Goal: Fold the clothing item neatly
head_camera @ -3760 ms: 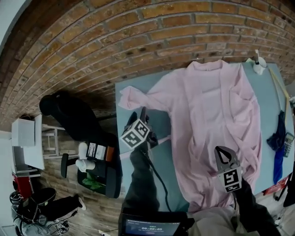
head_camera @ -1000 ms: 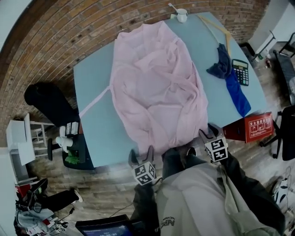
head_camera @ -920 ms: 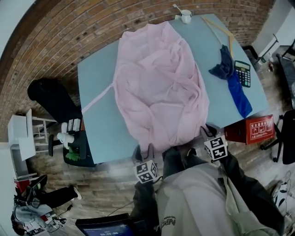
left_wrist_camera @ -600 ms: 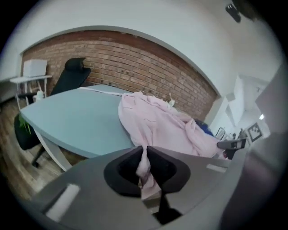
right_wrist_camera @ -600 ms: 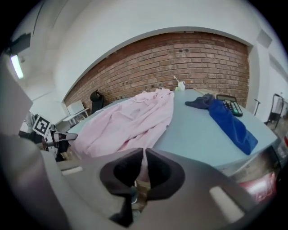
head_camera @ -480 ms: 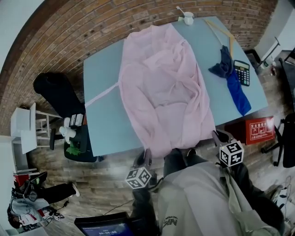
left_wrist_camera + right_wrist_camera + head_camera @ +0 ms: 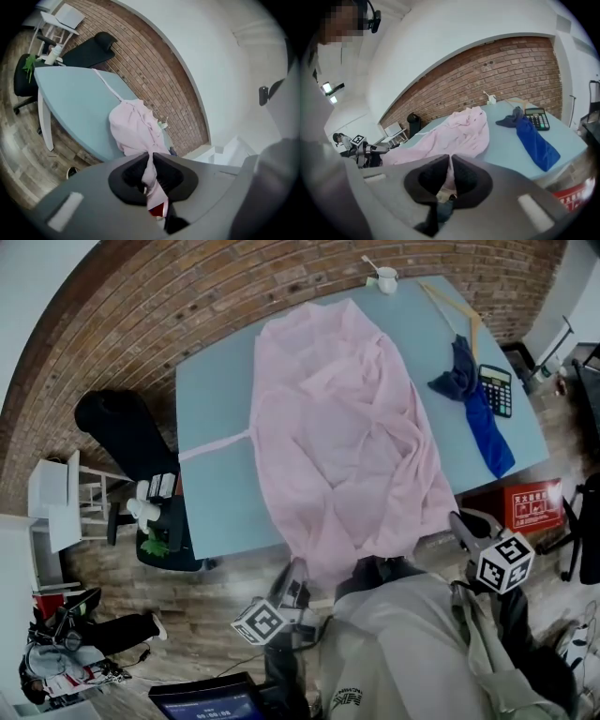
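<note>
A: Now that the left claw point(image 7: 296, 570) and right claw point(image 7: 463, 521) have snapped closed, what do they hold?

B: Each pinches the near hem of the pink robe point(image 7: 347, 427). It lies lengthwise on the blue surface point(image 7: 211, 418), its hem drawn off the near edge. A second ago both claws stood wide and empty, so the fold can likely start.

A: Any containers?

B: Only a white cup point(image 7: 383, 279) at the far end, a thin handle poking out.

We see the left hand-held gripper point(image 7: 152, 157) clamped on the pink garment point(image 7: 133, 129), which drapes over the edge of the teal surface point(image 7: 70, 98).
</note>
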Demonstrator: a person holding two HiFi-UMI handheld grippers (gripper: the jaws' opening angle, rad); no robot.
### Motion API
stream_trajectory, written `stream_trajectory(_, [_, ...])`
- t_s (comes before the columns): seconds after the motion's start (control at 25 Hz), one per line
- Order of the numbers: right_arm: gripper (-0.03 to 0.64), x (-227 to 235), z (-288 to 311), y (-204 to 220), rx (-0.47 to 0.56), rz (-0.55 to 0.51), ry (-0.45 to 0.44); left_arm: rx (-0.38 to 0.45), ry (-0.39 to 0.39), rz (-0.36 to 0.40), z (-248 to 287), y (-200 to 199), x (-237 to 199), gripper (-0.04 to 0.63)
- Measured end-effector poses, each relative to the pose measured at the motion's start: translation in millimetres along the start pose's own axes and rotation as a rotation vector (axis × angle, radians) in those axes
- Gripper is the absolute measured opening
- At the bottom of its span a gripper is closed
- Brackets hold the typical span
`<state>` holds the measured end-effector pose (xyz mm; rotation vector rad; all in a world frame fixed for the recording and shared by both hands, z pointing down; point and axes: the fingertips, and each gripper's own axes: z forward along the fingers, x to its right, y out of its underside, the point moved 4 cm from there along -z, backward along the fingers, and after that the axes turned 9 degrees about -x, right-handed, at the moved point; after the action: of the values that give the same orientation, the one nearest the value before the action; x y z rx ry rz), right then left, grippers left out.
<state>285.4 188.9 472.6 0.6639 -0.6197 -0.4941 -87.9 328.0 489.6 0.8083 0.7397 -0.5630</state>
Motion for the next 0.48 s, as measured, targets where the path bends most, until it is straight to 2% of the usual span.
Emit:
stream_trajectory(0.12, [0.018,0,9,-48,0.034,-0.06,-0.016,0.058,0.093,-0.02,14,-49,27,0.035])
stream_trajectory(0.2, [0.018,5,20,-86,0.068,-0.075,-0.023,0.087,0.115,-0.004,29,-85,37,0.035])
stream_trajectory(0.32, [0.018,15,46,-144,0.118,-0.086,-0.024,0.117,0.099,0.052,54,-142,44,0.035])
stream_trajectory(0.48, [0.018,29,97,-200,0.125,-0.131,0.037,0.11,0.056,0.136,96,-206,46,0.035])
